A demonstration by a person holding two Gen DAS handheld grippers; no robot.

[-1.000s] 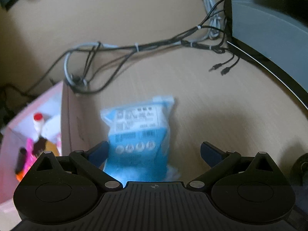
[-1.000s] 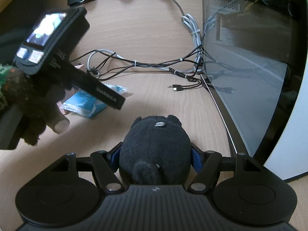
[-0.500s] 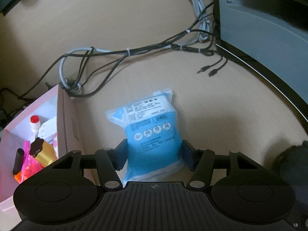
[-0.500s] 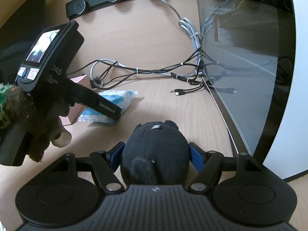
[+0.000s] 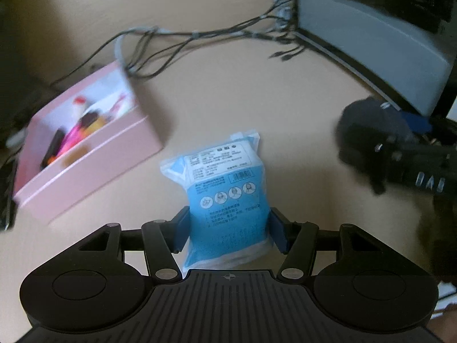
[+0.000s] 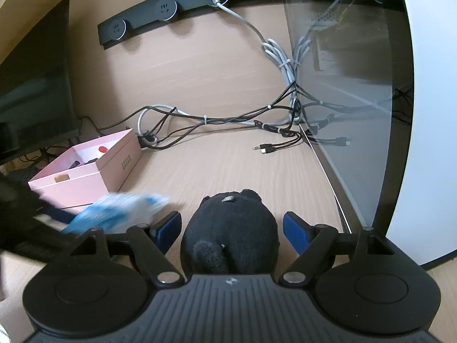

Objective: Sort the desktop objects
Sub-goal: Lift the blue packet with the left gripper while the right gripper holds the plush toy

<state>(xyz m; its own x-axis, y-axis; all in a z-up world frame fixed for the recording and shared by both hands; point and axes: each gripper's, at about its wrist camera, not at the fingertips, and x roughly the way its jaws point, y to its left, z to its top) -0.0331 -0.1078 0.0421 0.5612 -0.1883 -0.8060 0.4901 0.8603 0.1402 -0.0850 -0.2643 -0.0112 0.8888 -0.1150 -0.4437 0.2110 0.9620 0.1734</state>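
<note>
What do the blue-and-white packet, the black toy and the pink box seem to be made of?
Blue-and-white packet: thin glossy plastic film, judging by its sheen and crinkled sealed edges. Black toy: plush fabric, matte and fuzzy. Pink box: probably cardboard, with a smooth matte face and thin straight walls.

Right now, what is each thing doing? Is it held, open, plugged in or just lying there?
Blue mask packet: clamped in the left hand-held gripper, off the desk.
Black plush toy: sitting between the right hand-held gripper pads, not squeezed; jaws just opened wider.
Pink box: lid off, small items inside.
Power strip: one socket has a plug in, two free.
Audio plugs: unplugged, lying loose.
</note>
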